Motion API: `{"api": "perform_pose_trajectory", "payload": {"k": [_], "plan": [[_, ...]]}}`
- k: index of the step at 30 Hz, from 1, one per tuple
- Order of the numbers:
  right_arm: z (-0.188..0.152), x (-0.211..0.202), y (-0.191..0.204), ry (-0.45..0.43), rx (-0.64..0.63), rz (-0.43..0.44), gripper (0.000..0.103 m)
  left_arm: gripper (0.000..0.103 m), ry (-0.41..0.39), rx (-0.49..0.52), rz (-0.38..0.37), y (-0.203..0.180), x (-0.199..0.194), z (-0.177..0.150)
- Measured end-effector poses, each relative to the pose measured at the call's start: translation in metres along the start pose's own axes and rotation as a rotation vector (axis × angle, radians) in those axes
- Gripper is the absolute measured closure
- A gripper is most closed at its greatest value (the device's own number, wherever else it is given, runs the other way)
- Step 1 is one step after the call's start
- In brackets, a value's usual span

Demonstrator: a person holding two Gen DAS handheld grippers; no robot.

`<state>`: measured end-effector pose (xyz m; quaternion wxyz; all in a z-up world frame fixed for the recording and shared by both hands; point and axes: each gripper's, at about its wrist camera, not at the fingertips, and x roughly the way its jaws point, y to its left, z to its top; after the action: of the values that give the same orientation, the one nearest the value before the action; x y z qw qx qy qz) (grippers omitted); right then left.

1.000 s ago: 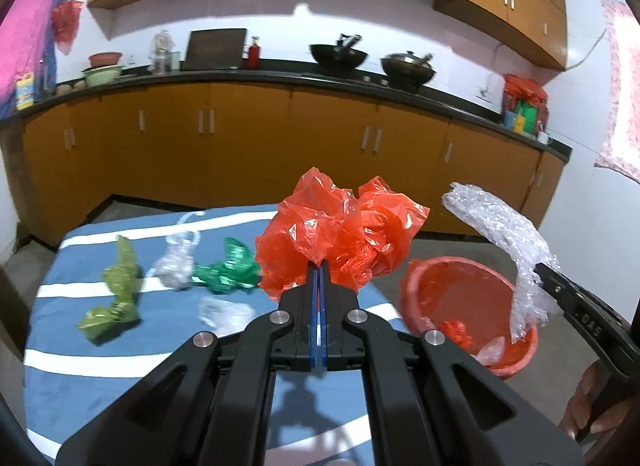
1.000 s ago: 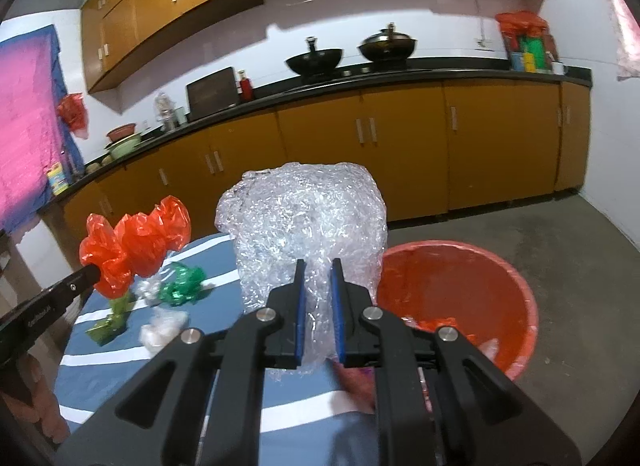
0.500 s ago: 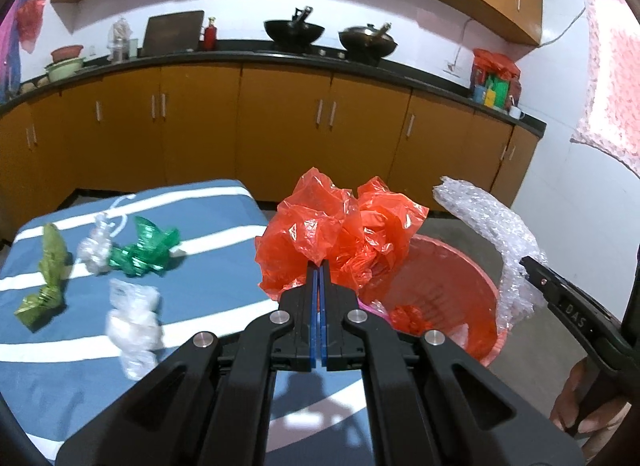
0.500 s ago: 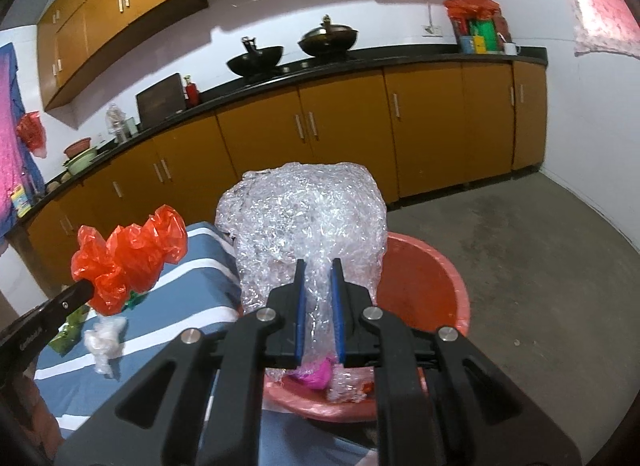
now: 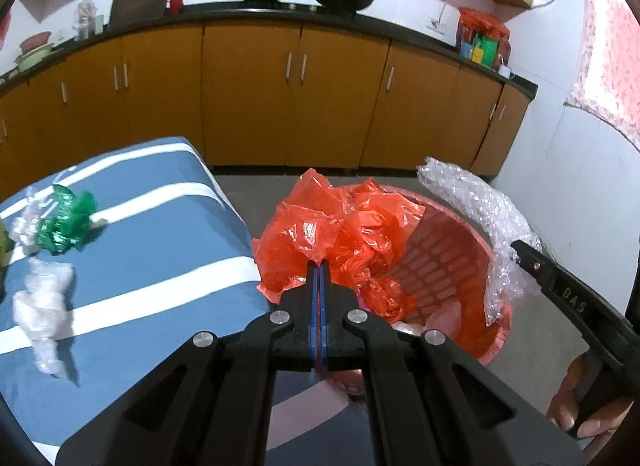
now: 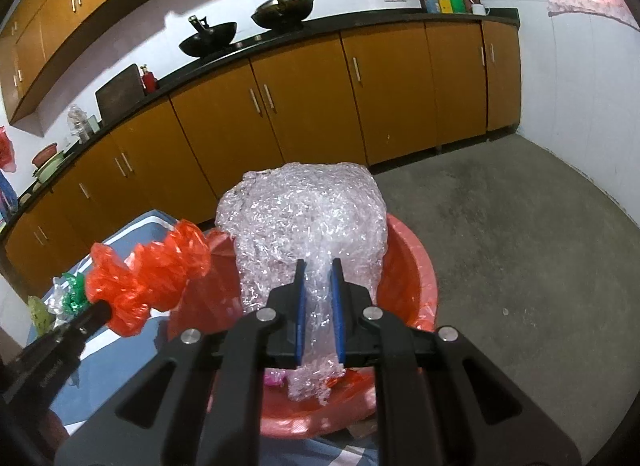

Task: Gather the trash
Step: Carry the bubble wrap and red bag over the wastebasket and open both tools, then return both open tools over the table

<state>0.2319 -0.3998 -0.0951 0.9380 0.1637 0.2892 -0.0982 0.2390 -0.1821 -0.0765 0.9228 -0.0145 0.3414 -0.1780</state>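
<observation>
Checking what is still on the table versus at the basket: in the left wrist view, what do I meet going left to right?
Clear plastic wad → green wrapper → red plastic bag in the left tongs → red basket → bubble wrap → right tongs.

Bright, slightly blurred, heavy fisheye bowing

basket (image 5: 452,266) on floor, right of table (image 5: 160,266) | cabinets (image 5: 248,93) behind
</observation>
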Motion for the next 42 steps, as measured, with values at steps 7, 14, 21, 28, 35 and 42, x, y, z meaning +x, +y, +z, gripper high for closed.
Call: {"api": "perform_pose_trajectory", "payload": {"k": [7, 14, 21, 28, 35, 42], "plan": [[0.004, 0.02, -0.006, 0.01, 0.009, 0.006, 0.09, 0.102, 0.038, 0.03, -0.046, -0.017, 0.024, 0.0], [-0.004, 0.026, -0.013, 0.016, 0.0, 0.016, 0.067, 0.095, 0.078, 0.004, -0.068, -0.014, 0.035, -0.003], [-0.005, 0.02, -0.018, 0.008, 0.018, 0.012, 0.067, 0.075, 0.043, -0.044, -0.021, 0.009, 0.017, -0.003], [-0.003, 0.004, 0.004, -0.001, -0.015, 0.046, 0.067, 0.068, -0.02, -0.065, 0.031, 0.038, -0.017, -0.006], [-0.016, -0.012, 0.079, 0.024, -0.136, 0.173, 0.066, 0.06, -0.12, -0.096, 0.156, 0.107, -0.076, -0.017], [-0.055, -0.021, 0.192, 0.093, -0.284, 0.353, 0.062, 0.054, -0.172, -0.15, 0.432, 0.215, -0.137, -0.045]]}}
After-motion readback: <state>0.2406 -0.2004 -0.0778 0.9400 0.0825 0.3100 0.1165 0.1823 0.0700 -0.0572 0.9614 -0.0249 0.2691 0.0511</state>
